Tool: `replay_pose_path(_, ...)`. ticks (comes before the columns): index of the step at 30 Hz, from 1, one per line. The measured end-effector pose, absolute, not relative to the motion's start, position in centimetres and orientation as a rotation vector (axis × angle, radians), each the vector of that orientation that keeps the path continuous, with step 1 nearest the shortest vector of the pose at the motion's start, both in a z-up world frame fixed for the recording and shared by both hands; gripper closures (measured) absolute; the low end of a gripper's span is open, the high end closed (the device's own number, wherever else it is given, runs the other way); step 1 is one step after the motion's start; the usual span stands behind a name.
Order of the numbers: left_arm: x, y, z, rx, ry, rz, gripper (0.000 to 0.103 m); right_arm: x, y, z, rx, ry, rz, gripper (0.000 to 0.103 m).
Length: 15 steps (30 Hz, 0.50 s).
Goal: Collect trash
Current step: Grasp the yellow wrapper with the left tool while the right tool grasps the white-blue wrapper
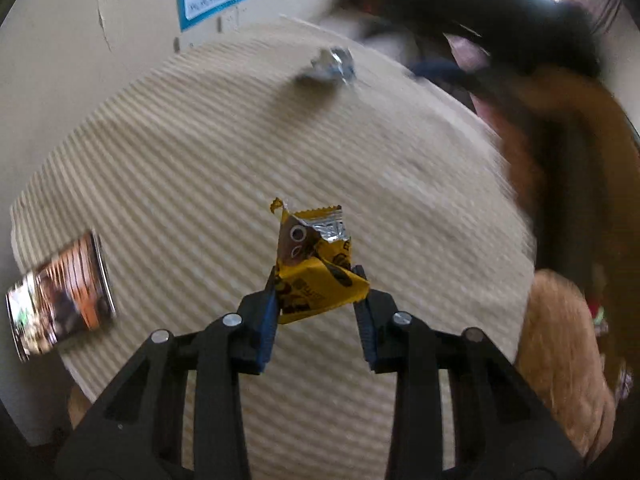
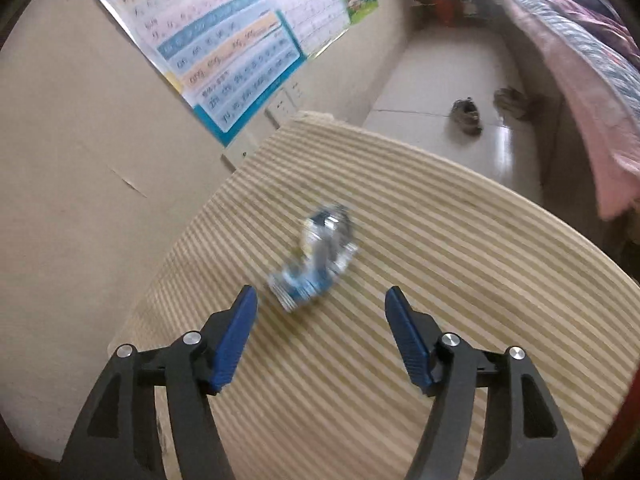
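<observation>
Yellow wrapper (image 1: 316,268) is pinched in my left gripper (image 1: 320,300), lifted off the striped table (image 1: 180,160). My right gripper (image 2: 320,320) gapes empty just short of the crumpled foil (image 2: 316,256) — I'd straddle it squarely, then squeeze low.

The wall poster (image 2: 224,40) and yellow wrapper (image 1: 316,268) carry print too blurred to read.

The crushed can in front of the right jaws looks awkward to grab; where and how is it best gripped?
Probably across the crushed can's flattened middle, coming from above with the open right gripper. It lies on its side on the striped table, its round end nearest.
</observation>
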State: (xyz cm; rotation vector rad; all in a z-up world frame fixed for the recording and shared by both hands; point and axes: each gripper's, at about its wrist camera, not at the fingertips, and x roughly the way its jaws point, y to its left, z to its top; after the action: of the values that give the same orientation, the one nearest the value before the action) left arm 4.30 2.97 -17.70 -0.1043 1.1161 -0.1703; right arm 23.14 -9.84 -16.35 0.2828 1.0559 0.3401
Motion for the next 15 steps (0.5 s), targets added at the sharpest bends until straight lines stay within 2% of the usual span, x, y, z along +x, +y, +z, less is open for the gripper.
replay_pose_path(9,4.0,3.3,-19.4,-0.125,1.161,-0.177,0.070,27.0,-4.4,-20.1,0.184,1.171,0.292,0.040)
replay_pose_path(13,5.0,4.5,-20.1,-0.156,1.177,-0.160,0.070,27.4,-4.7,-20.6,0.212,1.184,0.279,0.054)
replay_pose_path(15,5.0,4.9,-20.2,-0.168,1.180,-0.154,0.070,26.9,-5.1,-20.3,0.198,1.174,0.295,0.069)
